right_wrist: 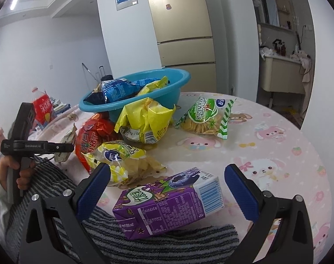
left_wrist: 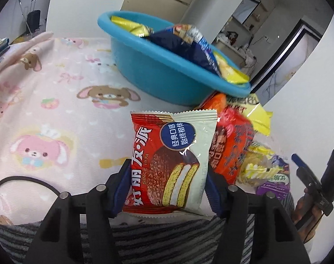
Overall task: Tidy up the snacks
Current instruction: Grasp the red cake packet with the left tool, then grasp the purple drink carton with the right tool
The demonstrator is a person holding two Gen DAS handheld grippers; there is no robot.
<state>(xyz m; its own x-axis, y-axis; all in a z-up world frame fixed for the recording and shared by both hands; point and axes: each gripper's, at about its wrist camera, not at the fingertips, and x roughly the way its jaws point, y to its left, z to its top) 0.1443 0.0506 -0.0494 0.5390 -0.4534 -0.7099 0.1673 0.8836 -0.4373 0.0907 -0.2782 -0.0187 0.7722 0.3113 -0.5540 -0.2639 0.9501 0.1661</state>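
The left gripper [left_wrist: 168,189] is clenched on a chocolate pie packet [left_wrist: 171,160], its blue pads pressing the wrapper's two long edges near the bottom seal, so the packet stands up between the jaws, just above the striped cloth [left_wrist: 145,237] at the near edge of the table. The packet looks light and puffed with air; its foil is slick and crinkly, and the cake inside is probably soft, so a firm squeeze across the middle could crush it. The side edges or the crimped seals seem the safer places to hold.

The right gripper [right_wrist: 167,189] is released, its jaws standing wide on either side of a purple drink carton [right_wrist: 169,200] that lies on its side, the pads clear of it. The carton is stiff and likely the heaviest item here; its flat long faces suit the pads.

Farther out lies a heap of loose bags: an orange-red packet [right_wrist: 92,136], a crumpled yellow bag [right_wrist: 147,121] and a green-and-white chip bag [right_wrist: 206,116] to the right. At the far side stands the blue basin [right_wrist: 173,92], already holding several bags, on the pink bunny-print tablecloth [right_wrist: 288,154].
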